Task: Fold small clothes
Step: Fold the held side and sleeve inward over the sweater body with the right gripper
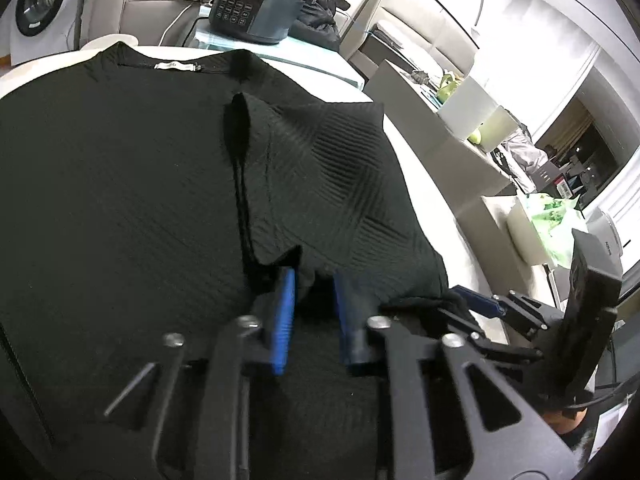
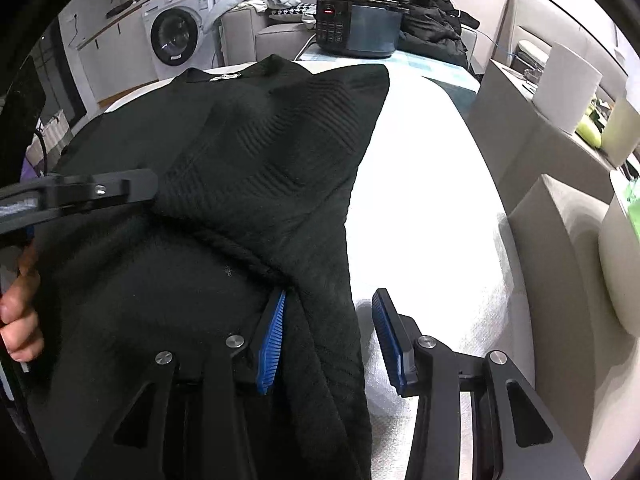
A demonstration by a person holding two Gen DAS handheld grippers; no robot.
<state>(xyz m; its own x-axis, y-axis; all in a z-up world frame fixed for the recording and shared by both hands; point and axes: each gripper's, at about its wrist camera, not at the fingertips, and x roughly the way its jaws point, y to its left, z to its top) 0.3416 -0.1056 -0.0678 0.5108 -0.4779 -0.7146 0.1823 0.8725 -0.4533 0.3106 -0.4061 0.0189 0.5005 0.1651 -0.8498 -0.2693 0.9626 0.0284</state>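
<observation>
A black ribbed knit top (image 1: 120,184) lies on the white table (image 1: 432,184), collar with a white label at the far end. Its right side is folded over onto the body (image 1: 320,184). My left gripper (image 1: 314,280) sits at the near edge of that flap, blue pads apart with cloth bunched between them; grip unclear. My right gripper (image 2: 330,320) is open, its left pad under the flap's hanging edge (image 2: 312,240), its right pad over bare table (image 2: 420,200). The top's collar also shows in the right wrist view (image 2: 228,76).
A black cooker (image 1: 256,4) with a keypad stands on a teal mat at the far end, beside a black jacket (image 1: 316,12). A washing machine (image 2: 180,36) stands at the back left. A side counter (image 2: 532,136) with a paper roll runs along the right.
</observation>
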